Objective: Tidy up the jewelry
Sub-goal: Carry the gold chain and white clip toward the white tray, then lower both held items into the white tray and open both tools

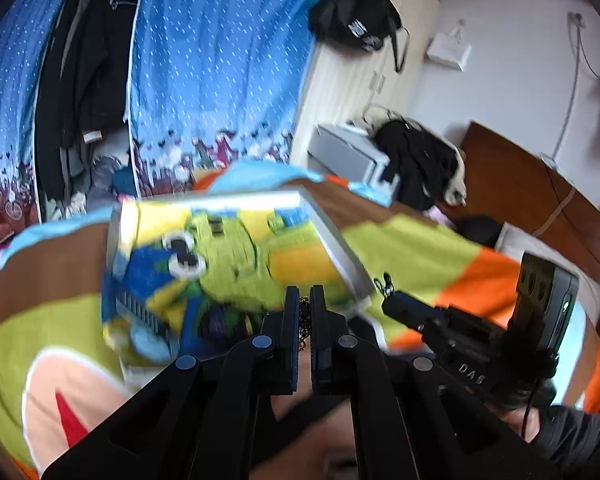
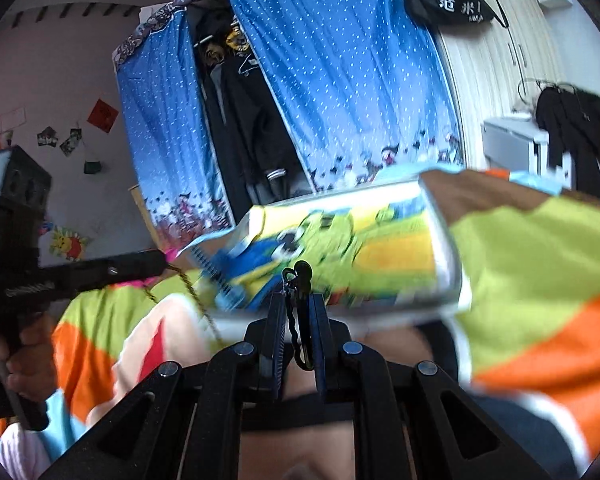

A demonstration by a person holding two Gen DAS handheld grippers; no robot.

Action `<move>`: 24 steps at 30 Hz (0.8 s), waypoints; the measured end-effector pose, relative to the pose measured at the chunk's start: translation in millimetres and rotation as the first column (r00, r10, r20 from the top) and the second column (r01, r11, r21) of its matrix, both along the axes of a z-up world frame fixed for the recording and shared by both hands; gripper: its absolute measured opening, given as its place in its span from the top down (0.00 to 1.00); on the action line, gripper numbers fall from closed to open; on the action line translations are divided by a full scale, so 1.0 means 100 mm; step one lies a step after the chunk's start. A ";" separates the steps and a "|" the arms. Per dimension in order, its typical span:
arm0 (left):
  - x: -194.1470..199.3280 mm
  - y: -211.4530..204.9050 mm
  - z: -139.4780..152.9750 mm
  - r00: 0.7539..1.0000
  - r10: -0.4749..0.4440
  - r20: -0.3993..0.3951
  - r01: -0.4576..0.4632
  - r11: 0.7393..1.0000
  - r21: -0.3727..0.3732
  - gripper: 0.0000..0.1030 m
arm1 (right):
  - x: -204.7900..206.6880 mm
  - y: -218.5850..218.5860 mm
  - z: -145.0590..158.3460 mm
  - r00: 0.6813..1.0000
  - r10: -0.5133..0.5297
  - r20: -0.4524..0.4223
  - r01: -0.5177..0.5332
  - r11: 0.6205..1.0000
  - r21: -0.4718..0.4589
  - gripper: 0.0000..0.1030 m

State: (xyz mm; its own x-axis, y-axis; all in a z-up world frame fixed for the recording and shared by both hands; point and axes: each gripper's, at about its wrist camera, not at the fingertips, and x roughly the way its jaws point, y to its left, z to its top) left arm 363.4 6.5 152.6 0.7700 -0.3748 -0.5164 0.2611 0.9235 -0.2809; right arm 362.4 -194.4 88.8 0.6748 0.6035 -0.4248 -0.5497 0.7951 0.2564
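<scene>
Your left gripper (image 1: 305,304) is pinched nearly closed on a gold chain (image 1: 305,322); the links show in the narrow slot between its fingers. In the right wrist view that same chain (image 2: 192,292) trails from the left gripper's tip (image 2: 162,258) at 9 o'clock and sags toward 6 o'clock. Your right gripper (image 2: 298,300) is also narrow, clamped on a black clip (image 2: 298,280) whose head sticks out past the fingertips. From the left wrist view the clip (image 1: 384,284) sits at 3 o'clock, just beside the corner of the cartoon-print box (image 1: 228,264). The box lies on the multicolour bedspread (image 1: 420,248), at 12 o'clock ahead of both grippers, blurred. A blue dotted curtain (image 1: 220,60) hangs behind it.
</scene>
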 end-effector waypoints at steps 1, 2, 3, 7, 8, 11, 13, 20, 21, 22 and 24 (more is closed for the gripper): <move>0.08 0.02 0.02 1.000 0.013 0.010 -0.013 1.000 -0.002 0.98 | 0.13 0.00 0.00 1.000 -0.007 0.001 0.007 1.000 0.011 0.89; 0.22 0.03 0.04 0.999 0.036 0.023 -0.036 0.999 -0.005 0.98 | 0.23 -0.01 -0.01 1.000 -0.011 0.001 0.011 1.000 0.022 0.89; 0.29 0.05 0.03 0.998 0.049 0.027 -0.049 0.999 -0.013 0.98 | 0.30 -0.01 -0.01 1.000 -0.015 0.001 0.015 1.000 0.025 0.88; 0.66 0.09 -0.12 0.995 0.102 0.011 -0.101 0.995 -0.022 0.98 | 0.70 0.00 -0.24 0.998 -0.049 -0.042 0.050 0.999 0.016 0.88; 0.74 0.10 -0.19 0.994 0.108 -0.001 -0.108 0.994 -0.021 0.98 | 0.76 0.00 -0.31 0.997 -0.055 -0.056 0.056 0.998 0.012 0.88; 0.91 0.09 -0.41 0.992 0.116 -0.043 -0.117 0.993 -0.015 0.98 | 0.89 0.02 -0.54 0.994 -0.074 -0.082 0.073 0.997 -0.016 0.88; 1.01 0.10 -0.57 0.989 0.124 -0.077 -0.126 0.992 -0.018 0.98 | 0.96 0.01 -0.66 0.991 -0.081 -0.109 0.079 0.997 -0.021 0.88; 1.22 0.16 -1.01 0.968 0.163 -0.191 -0.163 0.986 0.015 0.98 | 1.14 -0.05 -0.85 0.985 -0.097 -0.146 0.094 0.995 -0.026 0.88; 1.23 0.17 -1.05 0.963 0.171 -0.206 -0.172 0.985 0.014 0.98 | 1.13 -0.05 -0.84 0.985 -0.096 -0.147 0.093 0.995 -0.027 0.88; 1.24 0.20 -1.10 0.957 0.178 -0.230 -0.182 0.983 0.004 0.98 | 1.13 -0.04 -0.84 0.985 -0.095 -0.144 0.091 0.995 -0.034 0.88; 1.25 0.26 -1.16 0.942 0.205 -0.265 -0.214 0.977 -0.006 0.97 | 1.13 -0.02 -0.82 0.986 -0.095 -0.135 0.089 0.995 -0.049 0.87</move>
